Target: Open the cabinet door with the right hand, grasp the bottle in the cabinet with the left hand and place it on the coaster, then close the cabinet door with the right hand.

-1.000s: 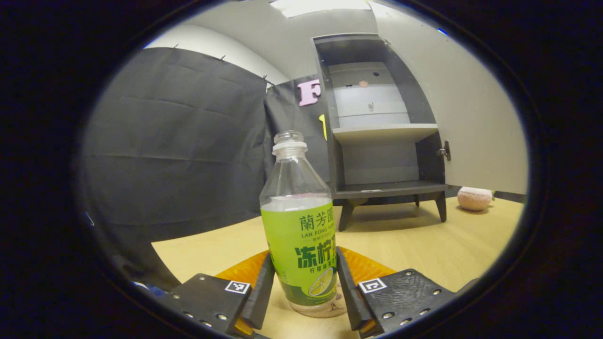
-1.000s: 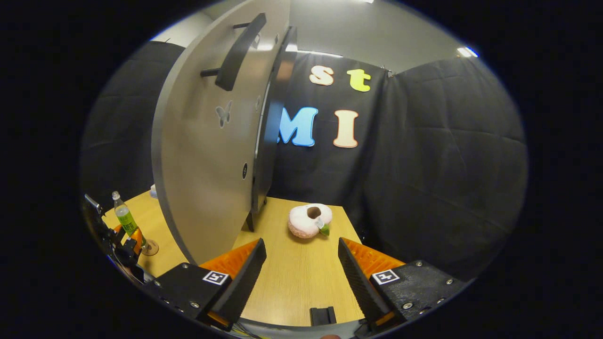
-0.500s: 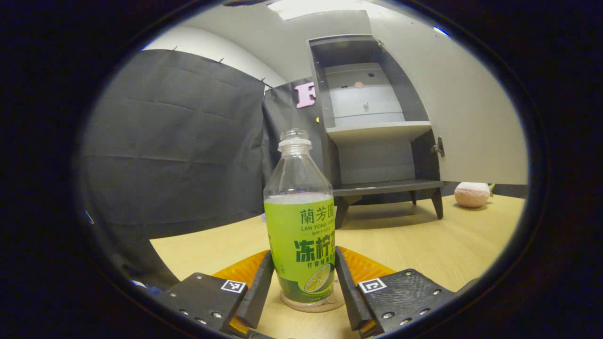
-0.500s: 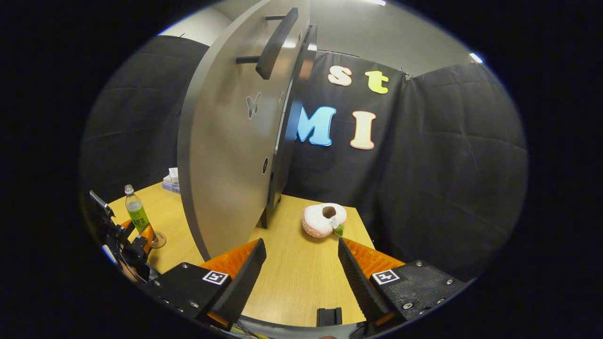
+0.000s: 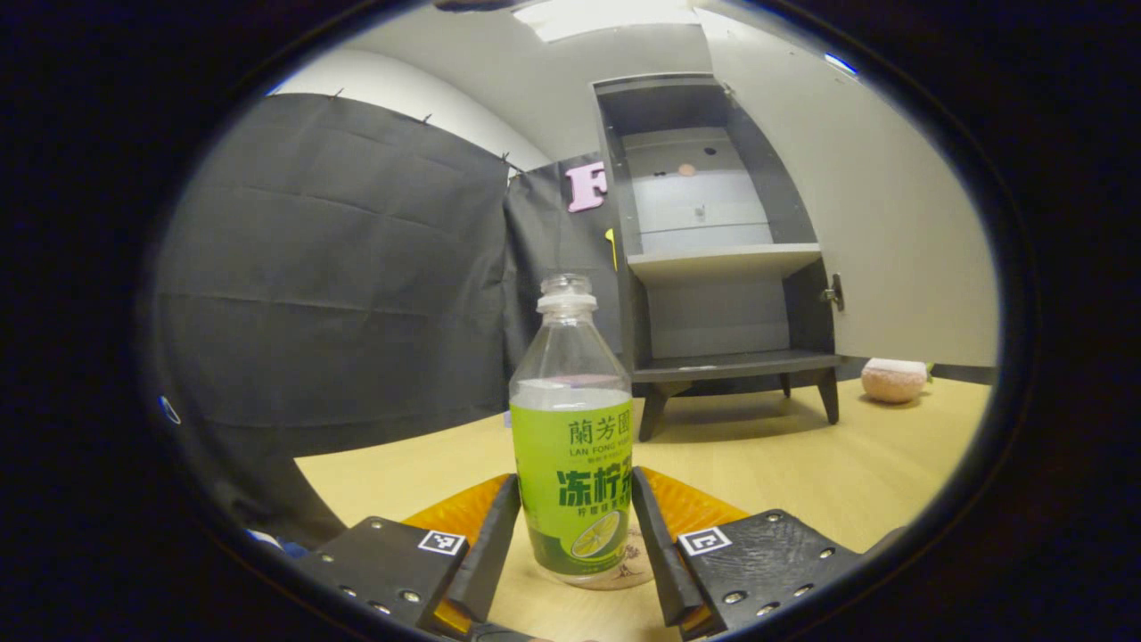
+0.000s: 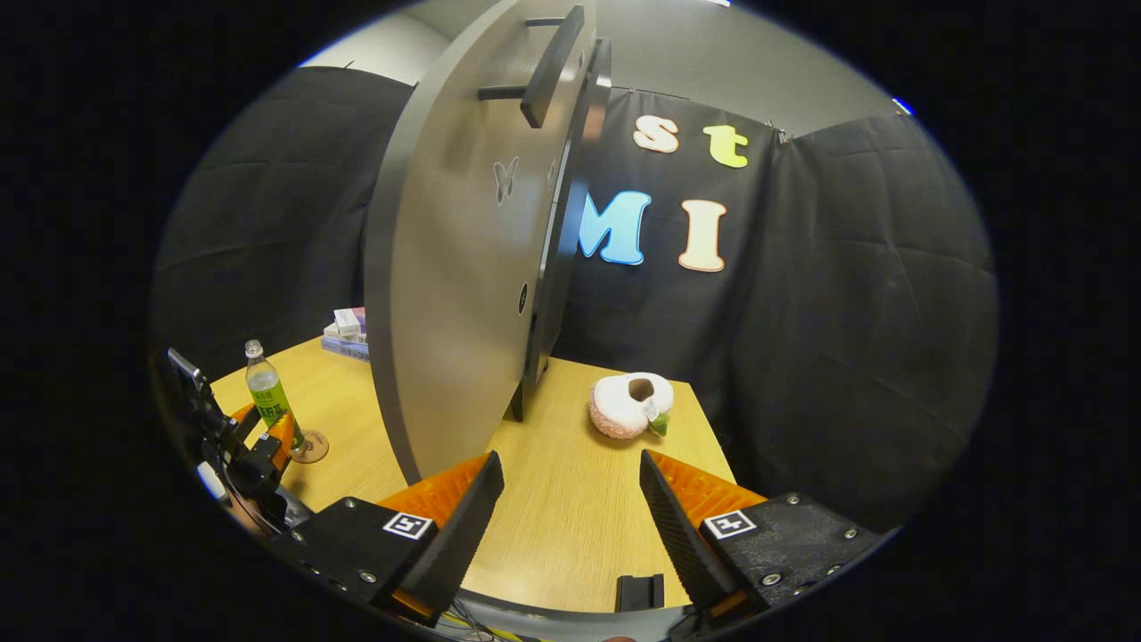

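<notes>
A clear bottle (image 5: 572, 464) with a green label stands upright on the round coaster (image 5: 638, 555) on the wooden table. My left gripper (image 5: 575, 481) flanks its lower half, fingers close on either side with a slight gap, so it reads as open. In the right gripper view the bottle (image 6: 266, 401) and coaster (image 6: 312, 448) sit at the far left, with the left gripper (image 6: 258, 446) just behind them. The dark cabinet (image 5: 713, 259) stands open, its shelves bare. My right gripper (image 6: 570, 499) hangs open over the table, near the front edge of the grey door (image 6: 455, 267).
The door's bar handle (image 6: 553, 67) is high up, well above my right gripper. A pink plush ring (image 6: 628, 406) lies on the table right of the cabinet. A small stack of books (image 6: 348, 332) lies behind the bottle. Black cloth walls close the booth.
The bottle went from held just above the table to resting on the coaster, and my left gripper has drawn back a little. The right gripper view has shifted left, bringing the books into sight.
</notes>
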